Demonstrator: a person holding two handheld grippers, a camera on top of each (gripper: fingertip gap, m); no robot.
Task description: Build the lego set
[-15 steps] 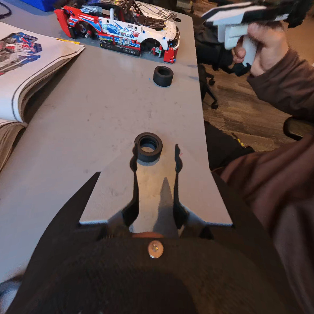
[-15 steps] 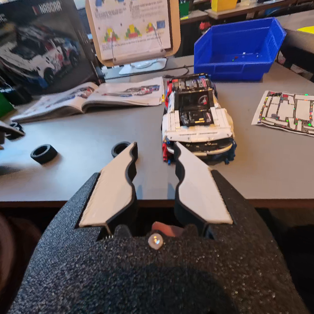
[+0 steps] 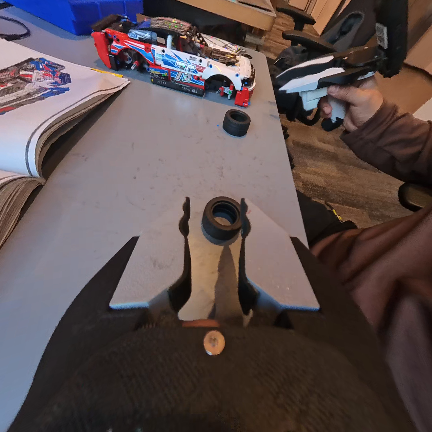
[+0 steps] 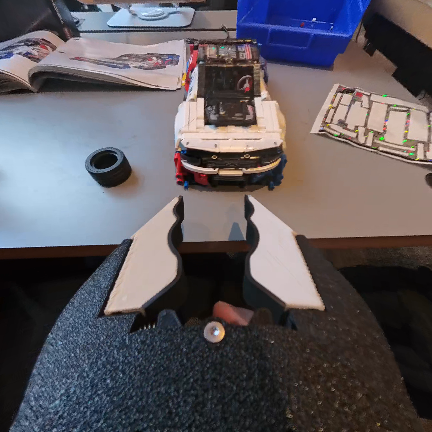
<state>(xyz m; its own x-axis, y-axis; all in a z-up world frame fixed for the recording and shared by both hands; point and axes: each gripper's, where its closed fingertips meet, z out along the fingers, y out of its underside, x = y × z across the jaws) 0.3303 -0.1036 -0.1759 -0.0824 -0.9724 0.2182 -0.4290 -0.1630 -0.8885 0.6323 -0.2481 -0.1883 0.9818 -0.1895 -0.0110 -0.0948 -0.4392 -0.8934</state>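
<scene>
Grey worktop (image 3: 117, 210) carried the wheelless car (image 3: 173, 67), placed side-on for fitting. Right hand-held gripper (image 4: 214, 203) hovered apart at its nose; left hand-held gripper (image 3: 214, 205) straddled a tyre (image 3: 221, 219), unclamped, likely for pickup.

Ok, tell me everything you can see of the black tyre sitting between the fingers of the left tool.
The small black rubber-looking tyre is a short hollow ring with no wheel hub inside; the grey tabletop shows through its hole. It has a ribbed inner lip and a smooth outer tread. It lies flat on the table, opening up, near the table's right edge. It sits between the open fingers of the left tool, close against the right finger and clear of the left one. Contact cannot be confirmed.
</scene>
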